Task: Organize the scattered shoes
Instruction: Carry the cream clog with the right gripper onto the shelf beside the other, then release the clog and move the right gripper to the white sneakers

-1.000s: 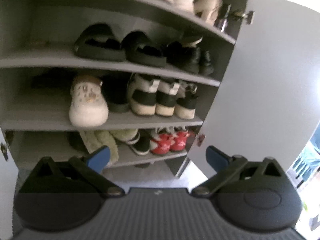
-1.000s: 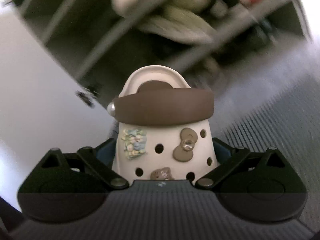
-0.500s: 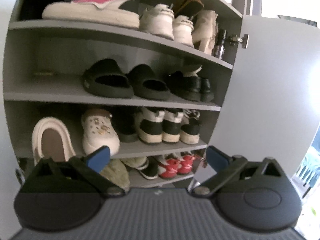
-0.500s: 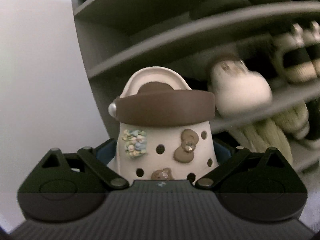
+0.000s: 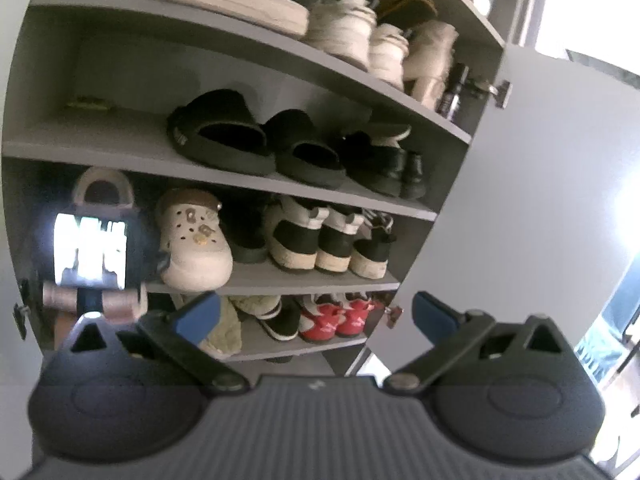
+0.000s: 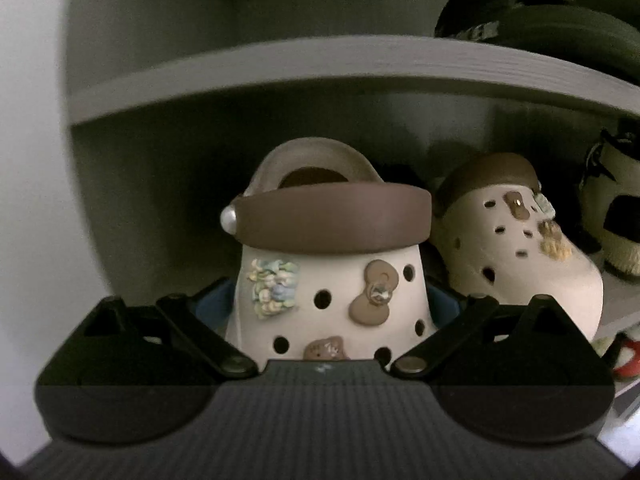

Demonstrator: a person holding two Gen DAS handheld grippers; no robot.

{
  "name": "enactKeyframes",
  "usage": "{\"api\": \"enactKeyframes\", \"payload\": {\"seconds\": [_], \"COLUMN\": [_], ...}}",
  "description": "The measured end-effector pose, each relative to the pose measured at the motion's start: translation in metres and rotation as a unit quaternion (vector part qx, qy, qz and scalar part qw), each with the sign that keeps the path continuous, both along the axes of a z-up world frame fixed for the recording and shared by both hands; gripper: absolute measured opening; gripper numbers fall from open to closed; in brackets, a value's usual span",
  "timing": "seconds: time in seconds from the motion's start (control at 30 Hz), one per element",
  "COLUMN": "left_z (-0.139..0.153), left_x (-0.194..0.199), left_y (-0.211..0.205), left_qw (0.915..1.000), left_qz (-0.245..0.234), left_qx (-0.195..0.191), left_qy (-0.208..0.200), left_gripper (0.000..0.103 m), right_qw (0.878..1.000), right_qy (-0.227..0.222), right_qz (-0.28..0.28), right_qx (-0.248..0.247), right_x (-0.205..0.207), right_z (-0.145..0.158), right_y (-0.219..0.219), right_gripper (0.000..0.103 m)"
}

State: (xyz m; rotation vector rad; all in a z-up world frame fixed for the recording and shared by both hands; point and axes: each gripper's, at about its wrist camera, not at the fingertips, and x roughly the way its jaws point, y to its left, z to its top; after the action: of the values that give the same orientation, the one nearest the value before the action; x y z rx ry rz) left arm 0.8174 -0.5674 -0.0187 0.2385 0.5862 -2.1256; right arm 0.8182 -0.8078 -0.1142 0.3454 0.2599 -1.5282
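Step in hand: you are placing the held clog (image 6: 332, 276) onto the third shelf (image 5: 280, 280) of the shoe cabinet, left of its mate.
Right gripper (image 6: 332, 304): its fingers clasp the clog's toe end from both sides and are closing slightly; heel points into the shelf.
Left gripper (image 5: 316, 312): fingers wide, nothing between them, hanging back in front of the cabinet.
Where the clog is: inside the shelf opening at the far left; whether its sole rests on the board, you cannot tell.
Next move: judged from here, lower it flat, then let go and draw straight back.
In the way: the matching clog (image 6: 516, 240) sits just beside on the right; the cabinet side wall (image 6: 32, 160) is close on the left.
Around: black slides (image 5: 218, 136) above, black-and-cream sneakers (image 5: 328, 236) further right.
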Motion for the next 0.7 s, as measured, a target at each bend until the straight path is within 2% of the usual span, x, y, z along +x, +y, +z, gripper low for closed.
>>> {"api": "enactKeyframes", "payload": {"seconds": [0.07,0.1,0.23,0.3,0.37,0.43,0.5,0.57,0.63,0.7], "left_z": [0.001,0.002,0.001,-0.002,-0.005,-0.005,-0.004,-0.004,-0.005,-0.007], "left_x": [0.001,0.001,0.005,0.004,0.001,-0.003,-0.006,-0.008,-0.012,-0.016], "left_y": [-0.002,-0.004,-0.012,-0.014,-0.015,-0.011,-0.006,-0.003,-0.001,-0.001], "left_qw": [1.0000,0.9999,0.9995,0.9994,0.9995,0.9998,1.0000,0.9999,0.9998,0.9997], "left_qz": [0.004,0.005,0.014,0.013,0.008,-0.003,-0.008,-0.011,-0.017,-0.023], "left_qx": [0.001,0.001,0.015,0.023,0.029,0.018,0.001,-0.007,-0.012,-0.005], "left_qy": [0.008,0.010,0.024,0.021,0.014,0.004,0.002,0.000,-0.003,-0.004], "left_gripper": [0.103,0.103,0.103,0.103,0.103,0.103,0.103,0.103,0.103,0.103], "right_qw": [1.000,1.000,1.000,1.000,0.998,0.996,0.991,0.986,0.987,0.990], "right_qy": [0.009,0.013,0.025,0.011,-0.017,-0.034,-0.036,-0.030,-0.015,-0.013], "right_qz": [0.011,0.012,0.014,0.026,0.041,0.052,0.069,0.087,0.077,0.058], "right_qx": [0.024,0.022,0.002,-0.009,-0.036,-0.067,-0.110,-0.138,-0.143,-0.127], "right_x": [-0.004,-0.004,-0.008,-0.016,-0.026,-0.030,-0.035,-0.038,-0.039,-0.038], "right_z": [0.011,0.014,0.028,0.023,0.014,0.008,-0.005,-0.020,-0.033,-0.045], "right_y": [-0.020,-0.022,-0.027,-0.022,-0.006,0.016,0.051,0.085,0.107,0.113], "right_gripper": [0.095,0.087,0.086,0.087,0.087,0.092,0.102,0.103,0.103,0.103]}}
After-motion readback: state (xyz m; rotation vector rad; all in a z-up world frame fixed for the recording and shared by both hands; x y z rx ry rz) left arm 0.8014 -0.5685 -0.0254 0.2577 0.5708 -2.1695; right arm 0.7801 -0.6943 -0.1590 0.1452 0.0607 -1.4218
